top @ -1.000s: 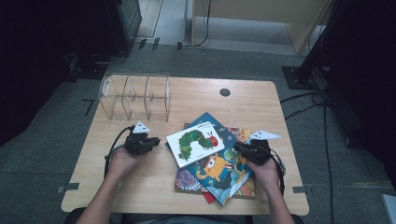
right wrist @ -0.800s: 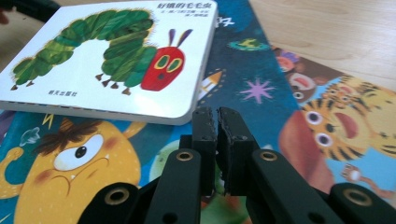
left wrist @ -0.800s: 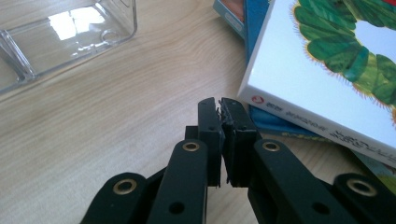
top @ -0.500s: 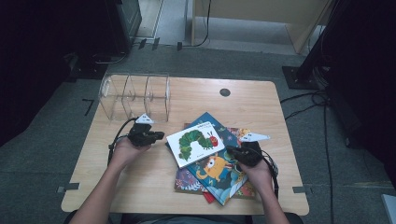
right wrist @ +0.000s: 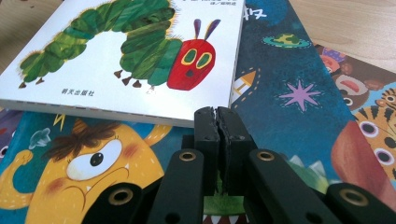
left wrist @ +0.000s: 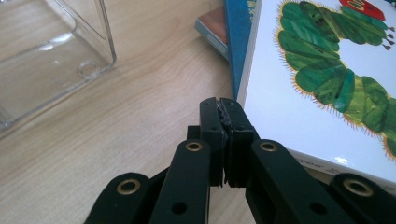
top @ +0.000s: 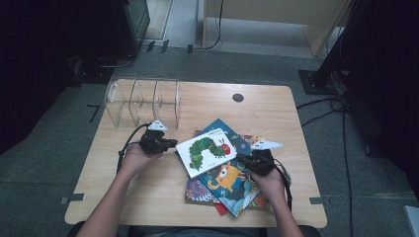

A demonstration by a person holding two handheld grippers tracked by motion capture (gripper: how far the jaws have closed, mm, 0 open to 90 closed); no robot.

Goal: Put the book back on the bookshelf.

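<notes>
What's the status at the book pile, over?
Left gripper shut, empty, at caterpillar book's edge. Right gripper shut, empty, at its opposite edge. Book lies atop the pile; nothing blocks it.

jaws: left gripper (left wrist: 219,103) and right gripper (right wrist: 215,112) are showing matte black links
rivets: brass rings are glinting on each link
plates: grey triangles are topping both
cables: black, trailing behind

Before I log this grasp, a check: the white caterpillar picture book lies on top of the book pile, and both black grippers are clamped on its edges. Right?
Not quite. The white caterpillar picture book does lie on top of the pile, but neither gripper holds it. The left gripper and right gripper are each shut on nothing, tips just short of the book's edges, as both gripper views show.
</notes>
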